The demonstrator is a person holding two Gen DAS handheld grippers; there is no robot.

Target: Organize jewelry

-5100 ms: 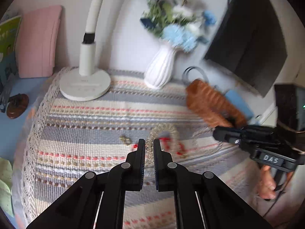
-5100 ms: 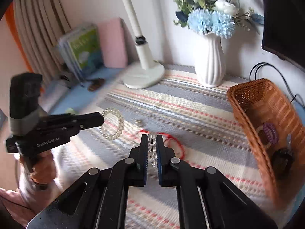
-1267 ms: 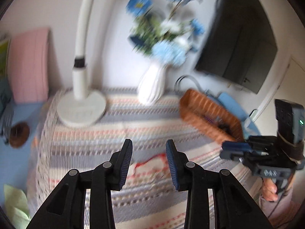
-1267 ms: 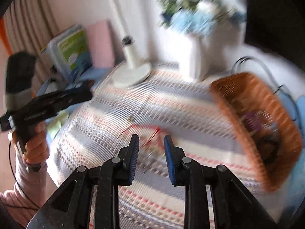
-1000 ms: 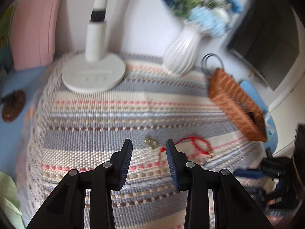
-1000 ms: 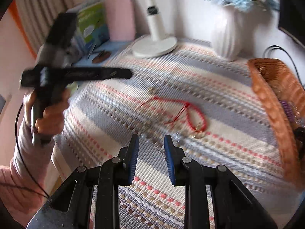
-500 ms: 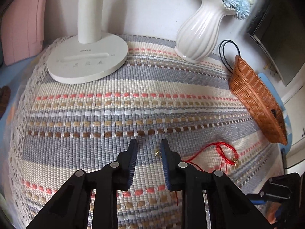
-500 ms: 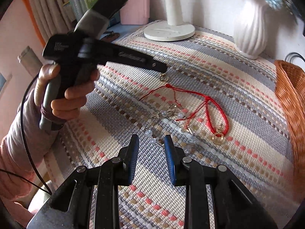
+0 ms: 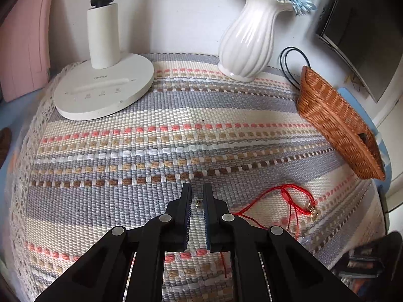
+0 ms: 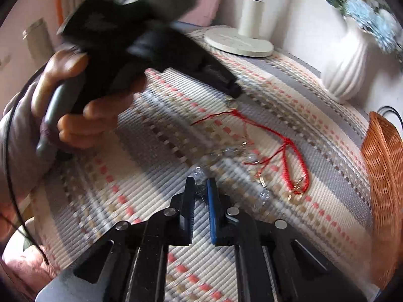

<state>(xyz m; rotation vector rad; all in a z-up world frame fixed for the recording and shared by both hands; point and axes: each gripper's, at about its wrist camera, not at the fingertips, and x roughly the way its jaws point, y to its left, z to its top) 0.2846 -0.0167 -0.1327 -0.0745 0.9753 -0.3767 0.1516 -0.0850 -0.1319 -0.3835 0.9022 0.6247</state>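
Observation:
A small gold earring (image 9: 199, 203) lies on the striped mat between the tips of my left gripper (image 9: 196, 196), whose jaws stand a narrow gap apart around it. It also shows in the right wrist view (image 10: 231, 104) under the left gripper's tip. A red string bracelet (image 9: 294, 201) lies to its right and shows in the right wrist view (image 10: 284, 148). A clear bead chain (image 10: 226, 156) lies near it. My right gripper (image 10: 201, 188) has its jaws nearly closed around a clear bead (image 10: 200, 176) of that chain. A wicker basket (image 9: 337, 125) stands at the right.
A white lamp base (image 9: 103, 90) and a white vase (image 9: 249, 42) with blue flowers stand at the back of the mat. A pink folder (image 9: 25, 50) leans at the left. A dark screen (image 9: 365, 25) hangs at the right. A black cable (image 9: 289, 60) loops behind the basket.
Both grippers have dropped toward the mat and narrowed. The left jaws closed in around the gold earring. The right jaws closed in around a bead of the clear chain.

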